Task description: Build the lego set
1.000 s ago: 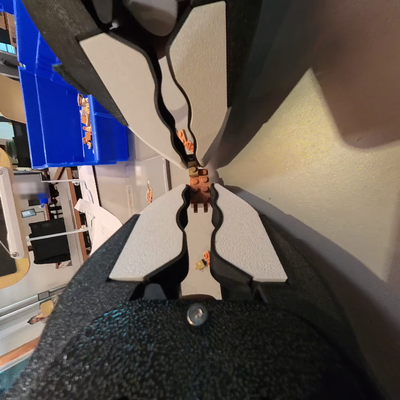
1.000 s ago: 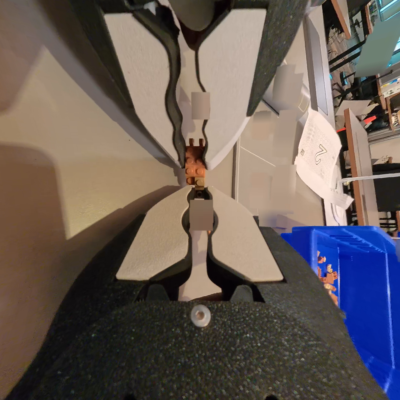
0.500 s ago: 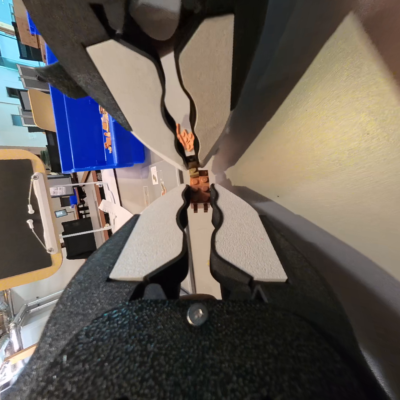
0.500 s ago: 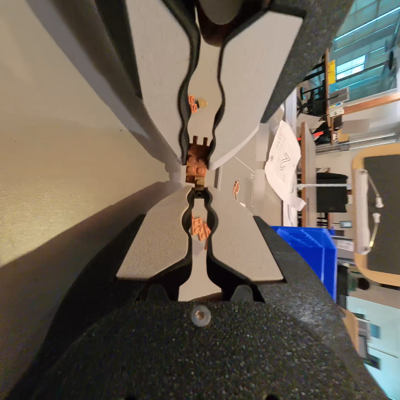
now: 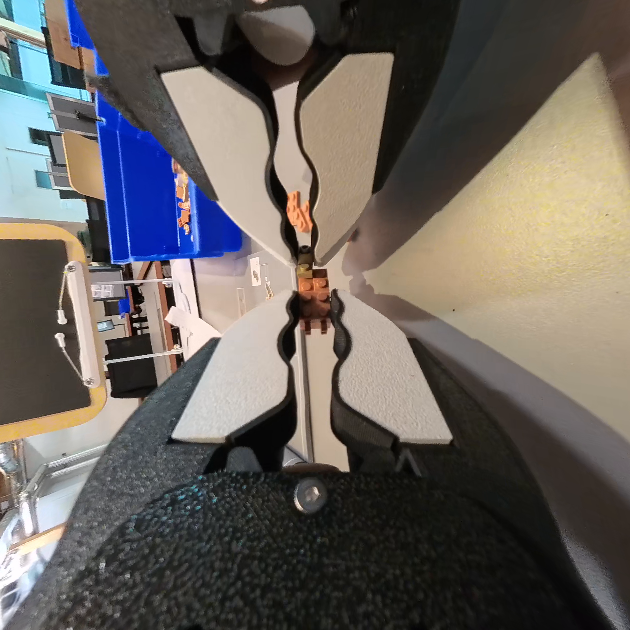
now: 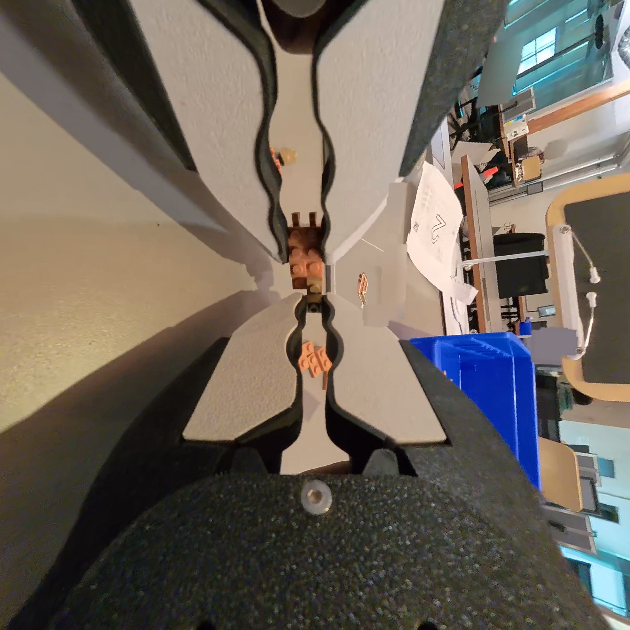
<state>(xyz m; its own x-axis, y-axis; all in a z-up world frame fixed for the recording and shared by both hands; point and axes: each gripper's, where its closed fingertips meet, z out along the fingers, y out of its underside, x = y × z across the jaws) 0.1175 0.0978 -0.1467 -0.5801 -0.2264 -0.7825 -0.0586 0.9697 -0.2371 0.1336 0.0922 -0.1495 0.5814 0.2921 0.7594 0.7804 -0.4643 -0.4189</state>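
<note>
Presently, a small brown toy-brick assembly is held up in the air between the two tools, above the grey desk. Its studded brown end, with two prongs at the back, is clamped between the fingertips of the left hand-held gripper, both pads being pressed on its sides. At the far end a small olive-tan brick is seated on the assembly, and the right hand-held gripper is closed on that piece, a black knob showing just behind its tips.

The two grippers meet nose to nose, almost touching. For the joining to be done well, it is judged that both grips should be kept square and the force directed along the common axis; a sideways twist could lever the small brick off its stud.

On the desk below, loose orange plates and a tan round piece are seen. A blue bin holding more bricks stands well apart, and a printed sheet lies farther off.
</note>
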